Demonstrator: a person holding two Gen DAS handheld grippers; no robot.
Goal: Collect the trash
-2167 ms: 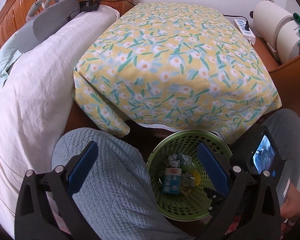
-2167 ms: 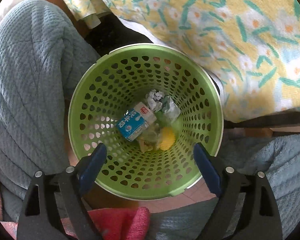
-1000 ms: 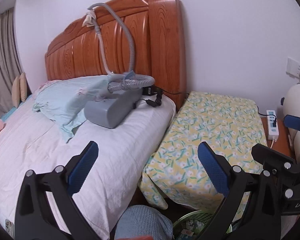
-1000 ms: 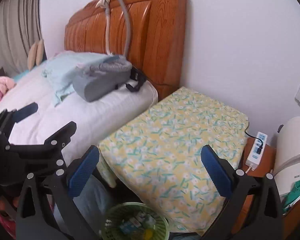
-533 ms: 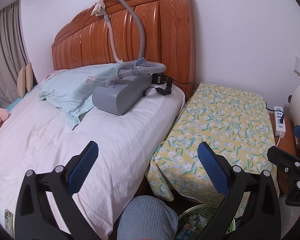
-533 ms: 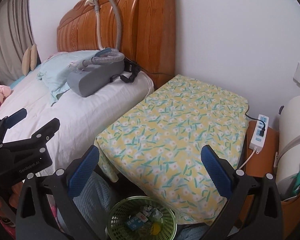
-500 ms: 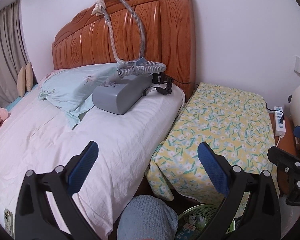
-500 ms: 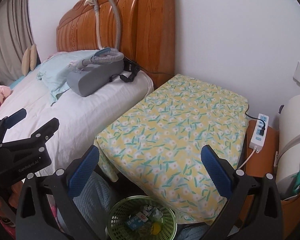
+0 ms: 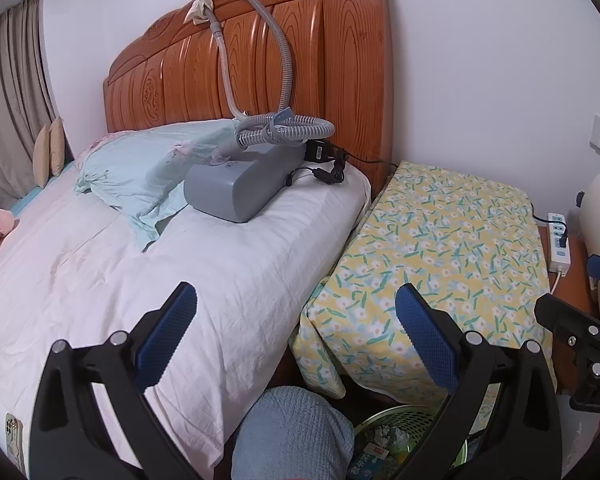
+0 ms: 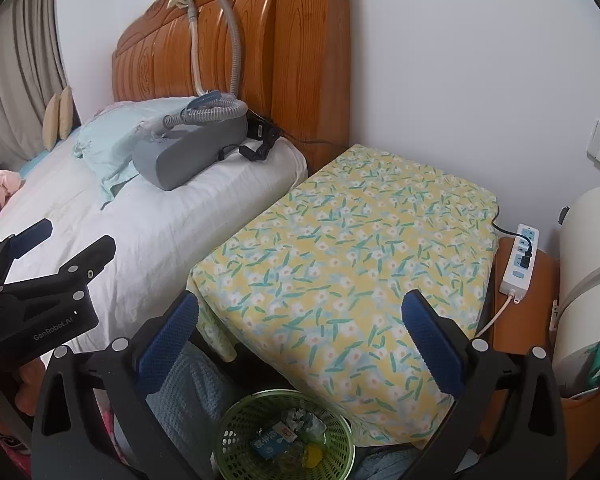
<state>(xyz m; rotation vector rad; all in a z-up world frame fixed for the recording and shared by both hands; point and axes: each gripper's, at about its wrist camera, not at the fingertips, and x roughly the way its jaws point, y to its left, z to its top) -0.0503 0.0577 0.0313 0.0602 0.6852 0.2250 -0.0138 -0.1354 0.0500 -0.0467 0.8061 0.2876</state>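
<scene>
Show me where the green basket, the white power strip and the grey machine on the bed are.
green basket (image 10: 342,438): right wrist view, on its right wall.
white power strip (image 10: 520,260): right wrist view, on its middle.
grey machine (image 9: 240,186): left wrist view, on its side.

— How many baskets do you see, and how many grippers?

— You have one green basket (image 10: 284,436) on the floor and two grippers: the left gripper (image 9: 296,336) and the right gripper (image 10: 300,328), two blue pads on each.

— And inside the basket?

— You can count one blue-and-white carton (image 10: 274,442), one yellow piece (image 10: 313,451) and some crumpled wrappers (image 10: 300,420); their number I cannot tell.

— Other things?

— One grey machine (image 9: 244,184), one hose (image 9: 256,56), one power strip (image 10: 521,258), two small cushions (image 10: 58,116).
</scene>
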